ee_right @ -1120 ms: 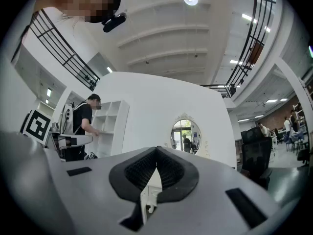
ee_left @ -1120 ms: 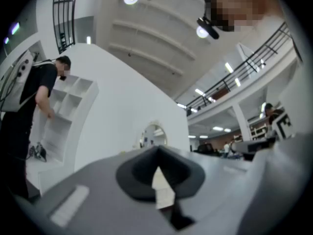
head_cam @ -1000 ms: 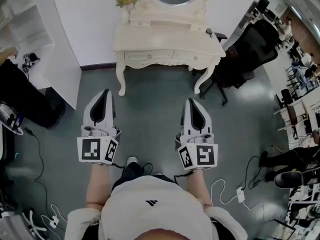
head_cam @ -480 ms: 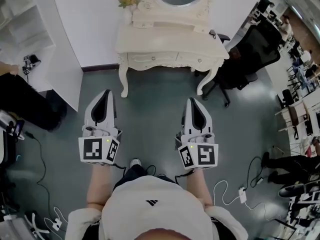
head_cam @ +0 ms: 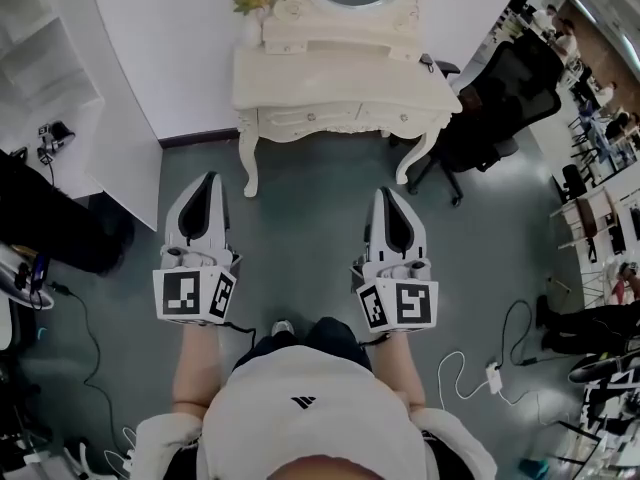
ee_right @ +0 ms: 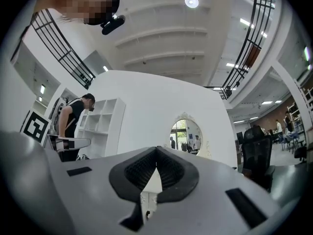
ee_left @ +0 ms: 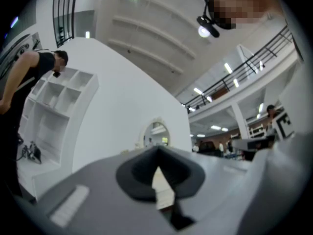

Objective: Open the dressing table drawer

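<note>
Facing the person (head_cam: 310, 408), the drawer (head_cam: 302, 120) spans left-right, slightly nearer than before; left gripper (head_cam: 207, 180) and right gripper (head_cam: 388, 194) closed, empty.

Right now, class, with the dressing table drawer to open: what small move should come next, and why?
Probably step closer, carrying the claws toward the dressing table: its drawer fronts look shut, open floor lies between them and the left claw and right claw, both closed and empty.
</note>
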A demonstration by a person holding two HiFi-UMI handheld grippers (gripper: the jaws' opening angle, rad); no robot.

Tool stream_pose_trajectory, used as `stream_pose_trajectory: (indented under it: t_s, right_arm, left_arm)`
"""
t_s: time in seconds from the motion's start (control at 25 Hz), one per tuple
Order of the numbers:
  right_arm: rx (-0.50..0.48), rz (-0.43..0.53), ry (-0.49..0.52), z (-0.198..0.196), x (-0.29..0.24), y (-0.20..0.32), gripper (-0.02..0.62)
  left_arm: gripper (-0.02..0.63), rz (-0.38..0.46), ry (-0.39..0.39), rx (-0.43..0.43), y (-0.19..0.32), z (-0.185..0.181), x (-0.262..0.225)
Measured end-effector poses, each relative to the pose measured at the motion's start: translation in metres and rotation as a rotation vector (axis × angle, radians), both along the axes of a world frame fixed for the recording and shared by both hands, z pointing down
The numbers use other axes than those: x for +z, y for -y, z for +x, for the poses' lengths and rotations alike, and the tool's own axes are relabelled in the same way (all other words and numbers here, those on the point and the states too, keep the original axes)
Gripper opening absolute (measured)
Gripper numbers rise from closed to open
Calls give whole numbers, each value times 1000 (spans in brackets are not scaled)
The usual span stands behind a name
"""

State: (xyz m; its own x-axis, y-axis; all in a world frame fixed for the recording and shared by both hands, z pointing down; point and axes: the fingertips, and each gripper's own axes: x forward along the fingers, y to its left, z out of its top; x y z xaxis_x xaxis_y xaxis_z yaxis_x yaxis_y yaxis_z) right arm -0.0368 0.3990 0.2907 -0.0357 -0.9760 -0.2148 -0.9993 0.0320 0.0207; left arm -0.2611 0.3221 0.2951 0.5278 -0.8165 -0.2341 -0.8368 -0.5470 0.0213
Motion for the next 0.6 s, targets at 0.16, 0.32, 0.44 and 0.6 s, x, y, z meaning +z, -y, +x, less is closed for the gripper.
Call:
stream_pose_trajectory:
  t_s: [0.16,0.32,0.44,0.6]
  right_arm:
    - [9,-15,6,0,6,15,2]
    - [4,-19,1,4,8,39,2]
    - [-2,-22,4,13,11,61,2]
    - [-16,-13,12,32,10,98,2]
  left_arm:
    - [9,-14,-5,2,15,-2,7]
    - [9,-26,-8,0,38,1,12]
    - [9,-31,-9,-7,59,9,15]
    - [9,-26,-2,-22,91,25,12]
